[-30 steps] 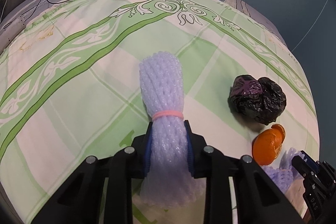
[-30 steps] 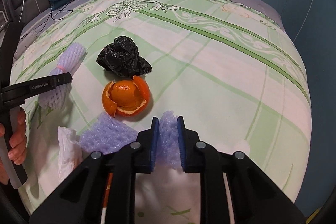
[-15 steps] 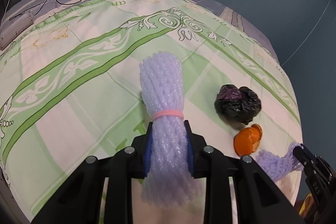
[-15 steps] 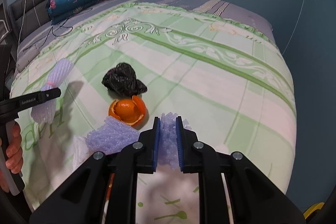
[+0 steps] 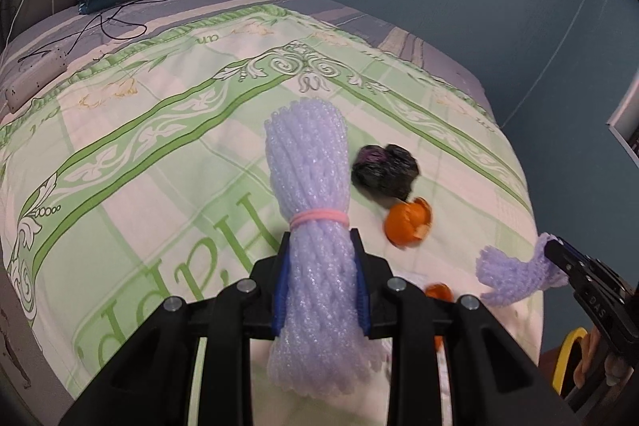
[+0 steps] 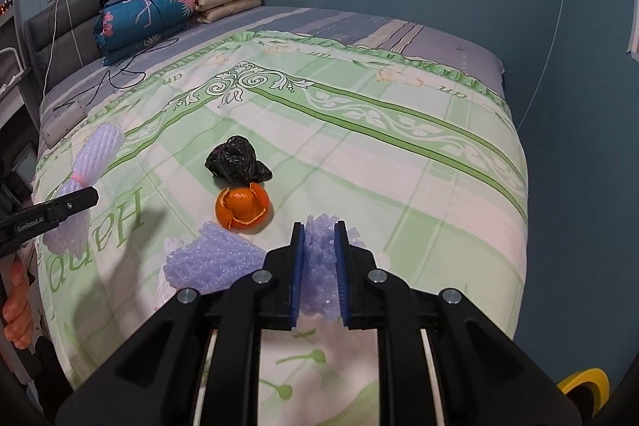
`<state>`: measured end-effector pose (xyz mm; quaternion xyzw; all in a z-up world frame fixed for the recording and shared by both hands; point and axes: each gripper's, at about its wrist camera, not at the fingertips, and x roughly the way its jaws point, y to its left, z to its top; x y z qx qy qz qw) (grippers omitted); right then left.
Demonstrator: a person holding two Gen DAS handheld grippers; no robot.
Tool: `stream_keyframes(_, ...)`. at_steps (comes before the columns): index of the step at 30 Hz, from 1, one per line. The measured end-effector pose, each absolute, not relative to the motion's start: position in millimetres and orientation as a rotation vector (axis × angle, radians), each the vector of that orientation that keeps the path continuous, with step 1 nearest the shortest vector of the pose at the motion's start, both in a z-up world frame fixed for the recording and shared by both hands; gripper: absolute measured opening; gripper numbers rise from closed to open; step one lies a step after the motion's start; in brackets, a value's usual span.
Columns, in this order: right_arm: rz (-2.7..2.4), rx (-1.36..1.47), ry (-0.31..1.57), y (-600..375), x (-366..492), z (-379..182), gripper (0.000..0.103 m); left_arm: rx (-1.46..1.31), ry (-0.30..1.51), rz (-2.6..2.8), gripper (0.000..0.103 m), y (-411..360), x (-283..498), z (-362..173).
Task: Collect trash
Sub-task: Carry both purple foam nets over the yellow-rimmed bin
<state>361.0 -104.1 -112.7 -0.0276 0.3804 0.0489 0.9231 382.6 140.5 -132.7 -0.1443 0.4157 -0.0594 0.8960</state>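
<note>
Fingers of left gripper [image 5: 319, 290] clamping banded foam-net bundle [image 5: 309, 194] below pink rubber band [image 5: 318, 217], holding it above bedspread [image 5: 159, 162]. Right gripper [image 6: 319, 258] fingers pinching loose foam net [image 6: 319, 254], its free end [image 6: 211, 260] trailing left. Orange peel [image 6: 243, 207] and crumpled black bag [image 6: 237, 164] lying mid-bed, touching each other. Yellow rim [image 6: 583, 384], possibly bin, showing beyond bed's near corner. Advice: keeping both grips firm, carrying nets level, avoiding snagging trailing foam, releasing only over container.
</note>
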Motion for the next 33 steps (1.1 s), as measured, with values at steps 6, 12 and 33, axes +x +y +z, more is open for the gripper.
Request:
stream_keyframes(6,0.089,-0.046,0.741,-121.7,330.5,-94.8,0.014,-0.266,0.829,-0.194,0.025,109.1,341.8,-109.5)
stream_keyframes(12,0.049,-0.035,0.688,-151.6,299.3,-73.2,0.014,-0.211,0.787,-0.269,0.025,69.4,301.9,-83.3)
stream_keyframes(33,-0.22,0.025,0.615,-297.8,200.4,-52.8,0.014,-0.057,0.67,-0.569,0.025,-73.4,219.8,-20.7)
